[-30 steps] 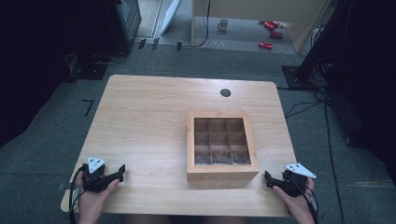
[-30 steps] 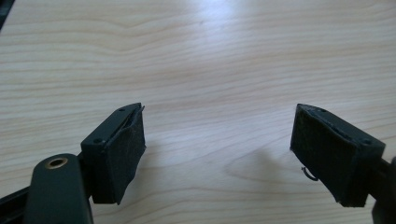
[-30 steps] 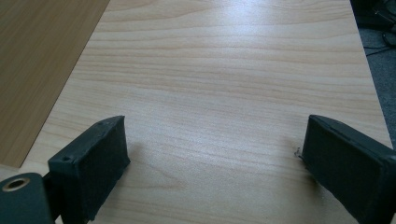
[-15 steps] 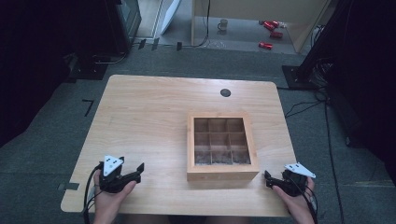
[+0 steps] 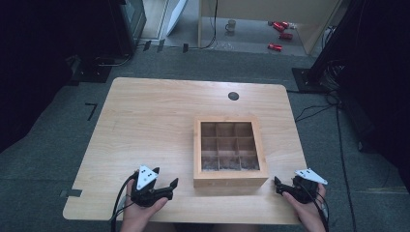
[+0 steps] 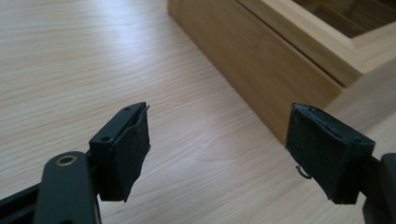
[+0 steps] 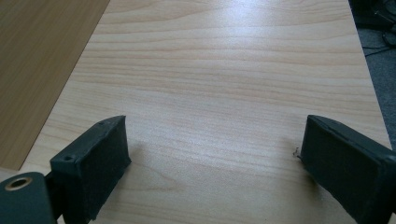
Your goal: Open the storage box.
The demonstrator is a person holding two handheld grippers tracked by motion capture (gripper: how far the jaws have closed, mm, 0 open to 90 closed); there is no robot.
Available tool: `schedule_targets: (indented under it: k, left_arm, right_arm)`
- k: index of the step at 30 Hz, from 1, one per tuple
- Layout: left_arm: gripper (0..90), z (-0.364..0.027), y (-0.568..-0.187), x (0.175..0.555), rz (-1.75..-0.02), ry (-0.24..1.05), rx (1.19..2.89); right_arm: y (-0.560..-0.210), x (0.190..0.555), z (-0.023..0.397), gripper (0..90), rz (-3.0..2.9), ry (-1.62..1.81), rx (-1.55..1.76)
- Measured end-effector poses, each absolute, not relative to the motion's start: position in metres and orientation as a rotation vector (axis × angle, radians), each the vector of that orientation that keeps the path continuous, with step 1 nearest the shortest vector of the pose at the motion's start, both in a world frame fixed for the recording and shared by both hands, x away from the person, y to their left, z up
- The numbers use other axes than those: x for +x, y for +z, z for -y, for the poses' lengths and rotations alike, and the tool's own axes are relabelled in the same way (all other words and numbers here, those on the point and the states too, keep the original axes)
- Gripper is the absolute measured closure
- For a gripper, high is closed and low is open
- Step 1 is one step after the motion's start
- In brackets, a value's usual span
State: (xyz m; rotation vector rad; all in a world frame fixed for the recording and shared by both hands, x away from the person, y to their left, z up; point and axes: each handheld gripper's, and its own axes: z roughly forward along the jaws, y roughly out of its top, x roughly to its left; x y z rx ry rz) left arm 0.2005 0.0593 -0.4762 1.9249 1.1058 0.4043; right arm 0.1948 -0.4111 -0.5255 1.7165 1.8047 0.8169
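My left gripper (image 5: 167, 187), jaws spread with nothing between and easing narrower, sits just left of the wooden compartment box (image 5: 230, 152) near the table's front edge, while my right gripper (image 5: 280, 186), also spread, waits just past its other corner.

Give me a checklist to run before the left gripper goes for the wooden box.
1. Left gripper empty, its jaws just closing a little: ok.
2. Gap between it and the box: ok, apart, box corner ahead of the jaws.
3. Right gripper open, empty, clear of the box: ok.
4. Table bare between left gripper and box: ok.
5. Box lid open or absent, compartments exposed: ok.
6. Contents of the near compartments: cannot tell, something dark there.
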Motion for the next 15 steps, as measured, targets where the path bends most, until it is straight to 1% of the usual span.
schedule_targets:
  k: [6,15]
  left_arm:
    - [22.9,-0.038,-0.478,0.194,-1.036,0.371,1.953]
    - [24.4,-0.02,-0.482,0.189,-0.98,0.332,1.972]
  right_arm:
    - [-0.524,0.192,0.414,7.6,-1.809,0.836,1.729]
    - [-0.514,0.188,0.413,7.7,-1.811,0.873,1.699]
